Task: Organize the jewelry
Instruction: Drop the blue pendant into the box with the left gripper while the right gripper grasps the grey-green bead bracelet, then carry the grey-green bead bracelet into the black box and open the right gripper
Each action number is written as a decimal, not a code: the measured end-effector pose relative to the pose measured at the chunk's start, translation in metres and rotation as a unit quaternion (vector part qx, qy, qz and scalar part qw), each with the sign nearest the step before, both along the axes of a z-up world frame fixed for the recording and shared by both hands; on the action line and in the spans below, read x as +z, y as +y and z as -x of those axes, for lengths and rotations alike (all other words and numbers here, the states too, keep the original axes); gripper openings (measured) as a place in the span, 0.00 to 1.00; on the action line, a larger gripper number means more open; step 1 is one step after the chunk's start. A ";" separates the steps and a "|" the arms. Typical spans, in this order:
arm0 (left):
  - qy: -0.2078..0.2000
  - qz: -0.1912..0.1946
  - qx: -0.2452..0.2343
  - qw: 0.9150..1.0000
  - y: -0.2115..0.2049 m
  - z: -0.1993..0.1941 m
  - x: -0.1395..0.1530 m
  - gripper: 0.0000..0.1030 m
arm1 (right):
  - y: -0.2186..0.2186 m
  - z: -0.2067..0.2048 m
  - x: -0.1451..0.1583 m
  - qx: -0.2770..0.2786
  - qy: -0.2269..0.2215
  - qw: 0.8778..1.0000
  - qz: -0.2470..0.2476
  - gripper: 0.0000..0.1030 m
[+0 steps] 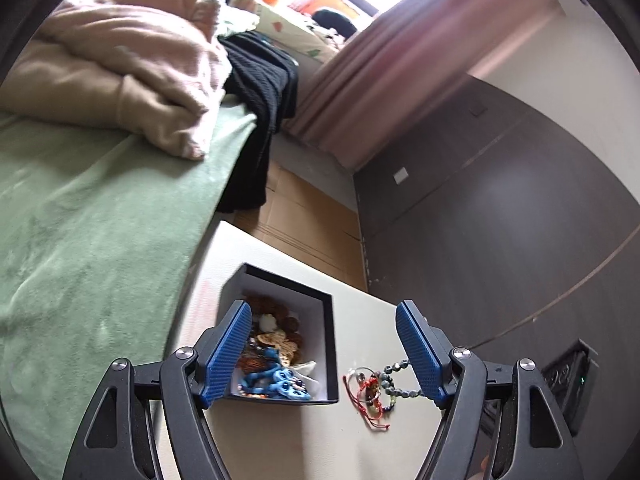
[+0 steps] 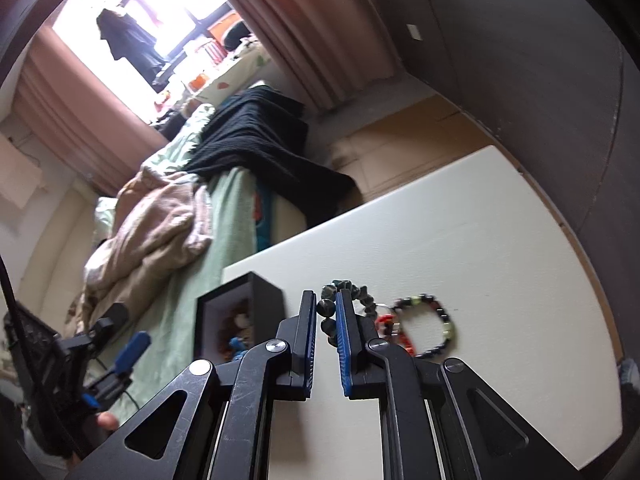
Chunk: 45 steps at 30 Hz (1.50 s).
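Observation:
A black jewelry box (image 1: 330, 336) with a white lining stands on the white table (image 1: 304, 436) and holds several beaded pieces. The box also shows in the right wrist view (image 2: 264, 292). My left gripper (image 1: 324, 344) is open and empty above the box's near side. Loose bracelets (image 1: 370, 394) lie right of the box. My right gripper (image 2: 326, 320) is shut on a dark green bead bracelet (image 2: 326, 308), held just above the table. A red bracelet (image 2: 386, 322) and a black-and-yellow bead bracelet (image 2: 444, 328) lie on the table beside it.
A bed with a green blanket (image 1: 80, 220), a beige quilt (image 1: 120, 64) and a black garment (image 1: 260, 92) lies left of the table. A dark wood wall (image 1: 500, 220) stands behind, with a power strip (image 1: 572, 376) at the right. Cardboard (image 1: 304, 216) covers the floor.

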<state>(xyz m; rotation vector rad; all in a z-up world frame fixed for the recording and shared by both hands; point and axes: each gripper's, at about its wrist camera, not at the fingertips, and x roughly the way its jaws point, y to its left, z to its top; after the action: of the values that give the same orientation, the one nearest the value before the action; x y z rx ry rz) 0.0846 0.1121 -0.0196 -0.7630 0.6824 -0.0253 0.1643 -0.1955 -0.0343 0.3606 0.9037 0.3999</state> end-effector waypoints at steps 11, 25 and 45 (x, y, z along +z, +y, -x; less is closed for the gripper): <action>0.005 0.015 0.025 1.000 0.019 0.009 -0.001 0.73 | 0.069 0.007 0.007 0.096 -0.005 0.993 -0.075 0.11; 0.007 -0.002 -0.015 1.000 -0.008 0.002 0.001 0.73 | 0.024 0.011 -0.003 0.037 0.024 0.999 -0.020 0.59; -0.032 -0.072 -0.091 0.993 -0.099 0.003 0.012 0.93 | -0.086 0.067 0.013 -0.067 0.006 0.998 -0.002 0.85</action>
<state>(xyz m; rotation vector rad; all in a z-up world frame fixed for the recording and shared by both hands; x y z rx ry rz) 0.0812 0.0132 -0.0074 -0.5569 0.6840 -0.1637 0.0973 -0.2814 -0.0208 0.4251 0.8843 0.2755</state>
